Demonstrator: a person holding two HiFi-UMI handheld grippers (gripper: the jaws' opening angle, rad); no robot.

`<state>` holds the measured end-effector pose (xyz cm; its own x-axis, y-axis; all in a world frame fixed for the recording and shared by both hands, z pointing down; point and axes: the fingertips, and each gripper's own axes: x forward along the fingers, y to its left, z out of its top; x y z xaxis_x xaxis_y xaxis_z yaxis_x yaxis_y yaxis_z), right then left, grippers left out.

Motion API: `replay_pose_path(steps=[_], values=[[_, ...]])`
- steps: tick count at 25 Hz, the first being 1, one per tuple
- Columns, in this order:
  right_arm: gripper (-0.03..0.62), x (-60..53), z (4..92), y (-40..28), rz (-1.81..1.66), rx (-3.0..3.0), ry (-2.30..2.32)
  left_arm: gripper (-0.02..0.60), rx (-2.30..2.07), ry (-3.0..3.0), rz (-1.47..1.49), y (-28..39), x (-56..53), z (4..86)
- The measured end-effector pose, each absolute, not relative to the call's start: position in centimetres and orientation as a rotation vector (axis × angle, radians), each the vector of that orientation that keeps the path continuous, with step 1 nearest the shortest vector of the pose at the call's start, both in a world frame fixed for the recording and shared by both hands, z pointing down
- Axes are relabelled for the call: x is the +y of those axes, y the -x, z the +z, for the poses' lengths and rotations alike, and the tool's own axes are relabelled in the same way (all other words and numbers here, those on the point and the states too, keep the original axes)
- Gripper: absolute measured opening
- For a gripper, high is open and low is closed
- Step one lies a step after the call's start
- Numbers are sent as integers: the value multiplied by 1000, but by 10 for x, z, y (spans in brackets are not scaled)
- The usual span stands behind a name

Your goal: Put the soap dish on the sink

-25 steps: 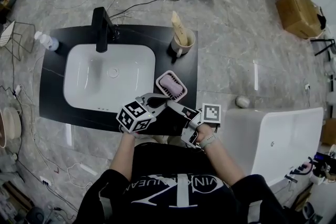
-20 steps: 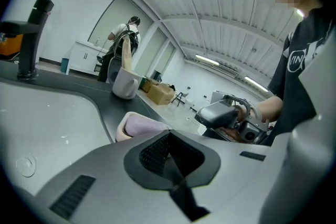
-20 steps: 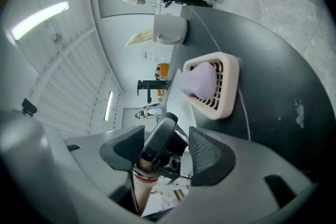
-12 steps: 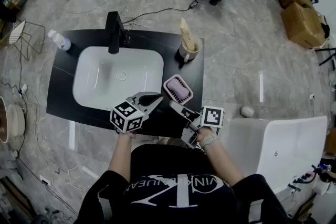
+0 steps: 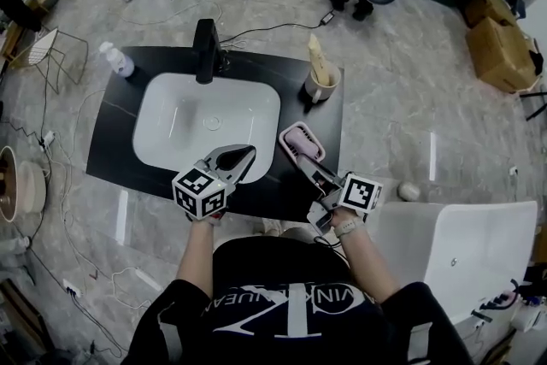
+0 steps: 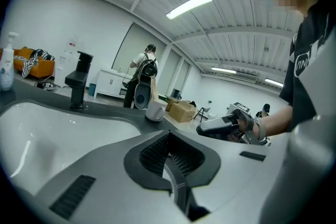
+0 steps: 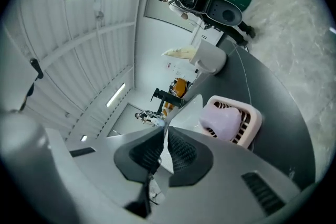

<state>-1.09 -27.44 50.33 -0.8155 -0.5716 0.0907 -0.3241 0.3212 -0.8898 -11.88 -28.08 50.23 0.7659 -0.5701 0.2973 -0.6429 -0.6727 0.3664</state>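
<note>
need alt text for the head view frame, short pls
Seen from above, a pink soap dish sits on a black counter just right of the white basin. The right gripper, jaws just closed on nothing, points at the dish; the left gripper, also shut and empty, hangs near the basin's front edge.

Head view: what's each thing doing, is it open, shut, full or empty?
Soap dish: on the counter, holding soap, not gripped.
Left gripper: jaws shut, empty.
Right gripper: jaws just closed, shut, empty.
Faucet: no water running.
Basin: empty.
Cup: upright, something beige inside.
</note>
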Motion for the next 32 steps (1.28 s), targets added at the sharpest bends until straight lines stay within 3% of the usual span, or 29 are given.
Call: replay_pose_path(steps=[19,32], values=[[32,-241,490,-4,-1017,2708,1244,15,-1227,-2521,128,184,-237,462],[32,-206,475,-12,-888,2746,1315,15,-1321,-2535,69,197,-205,442]])
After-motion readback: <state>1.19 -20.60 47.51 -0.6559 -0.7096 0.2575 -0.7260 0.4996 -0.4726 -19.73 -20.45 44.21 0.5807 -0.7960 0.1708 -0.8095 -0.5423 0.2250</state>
